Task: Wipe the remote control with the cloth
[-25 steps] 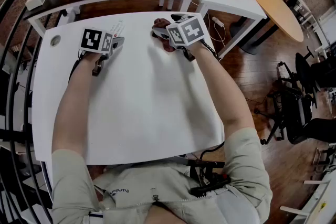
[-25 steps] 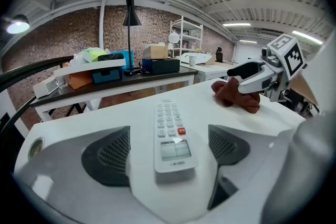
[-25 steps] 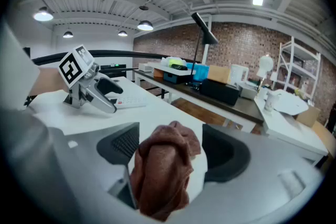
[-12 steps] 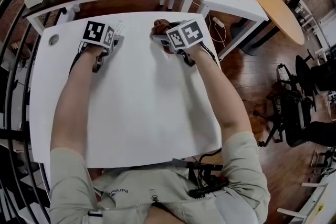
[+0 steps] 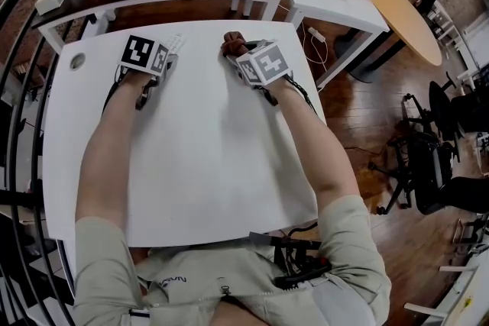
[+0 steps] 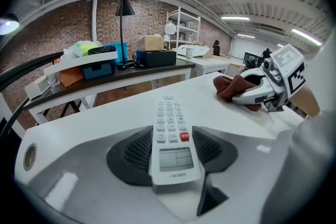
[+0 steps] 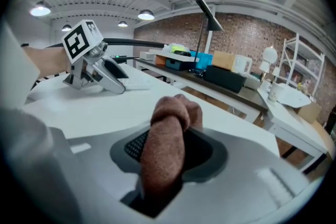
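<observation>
Both clamped, far side of bench [image 5: 199, 164].
L gripper [image 5: 165, 56]: fingers [image 6: 131, 155] just closed on remote control [image 6: 170, 131]; R gripper [image 5: 236, 54]: on brown cloth [image 7: 167, 149].

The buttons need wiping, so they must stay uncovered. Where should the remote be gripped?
Grip the remote control by its long side edges at the display end, coming in along its length from that end. It lies flat, face up and slim, so that leaves the keypad free.

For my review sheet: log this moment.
left gripper: just closed on remote control | right gripper: just closed on cloth | wiping not begun
</observation>
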The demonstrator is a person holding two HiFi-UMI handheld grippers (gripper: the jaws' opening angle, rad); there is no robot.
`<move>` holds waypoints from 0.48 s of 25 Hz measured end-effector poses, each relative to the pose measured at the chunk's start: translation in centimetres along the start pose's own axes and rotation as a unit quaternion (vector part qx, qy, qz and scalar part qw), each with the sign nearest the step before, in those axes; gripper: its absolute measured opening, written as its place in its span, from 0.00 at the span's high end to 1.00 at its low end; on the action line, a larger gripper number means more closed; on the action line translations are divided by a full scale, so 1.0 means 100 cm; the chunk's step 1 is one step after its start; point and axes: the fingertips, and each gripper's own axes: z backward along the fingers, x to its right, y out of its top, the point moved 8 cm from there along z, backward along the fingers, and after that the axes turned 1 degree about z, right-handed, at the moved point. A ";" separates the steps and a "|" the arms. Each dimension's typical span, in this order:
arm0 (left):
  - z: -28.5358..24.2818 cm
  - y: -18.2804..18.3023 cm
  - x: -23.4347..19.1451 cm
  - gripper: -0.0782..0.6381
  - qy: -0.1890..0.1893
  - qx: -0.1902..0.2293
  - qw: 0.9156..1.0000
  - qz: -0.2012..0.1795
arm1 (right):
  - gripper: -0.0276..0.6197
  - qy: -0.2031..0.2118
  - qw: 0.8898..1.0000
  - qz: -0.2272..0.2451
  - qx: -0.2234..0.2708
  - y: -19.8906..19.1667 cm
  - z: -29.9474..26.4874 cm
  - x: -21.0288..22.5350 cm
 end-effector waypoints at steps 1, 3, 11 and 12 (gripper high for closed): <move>0.001 0.000 0.000 0.55 0.004 0.005 1.000 0.001 | 0.74 -0.005 1.000 -0.002 0.006 0.000 0.002 0.000; 0.004 0.000 0.000 0.55 0.013 0.019 1.000 0.003 | 0.76 -0.017 1.000 0.002 0.022 0.001 0.006 -0.002; 0.050 0.016 0.032 0.55 0.059 0.147 0.985 -0.068 | 0.78 -0.079 0.986 0.016 0.143 0.027 0.059 -0.002; 0.058 0.020 0.037 0.55 0.064 0.166 0.981 -0.078 | 0.78 -0.089 0.983 0.020 0.159 0.033 0.069 -0.003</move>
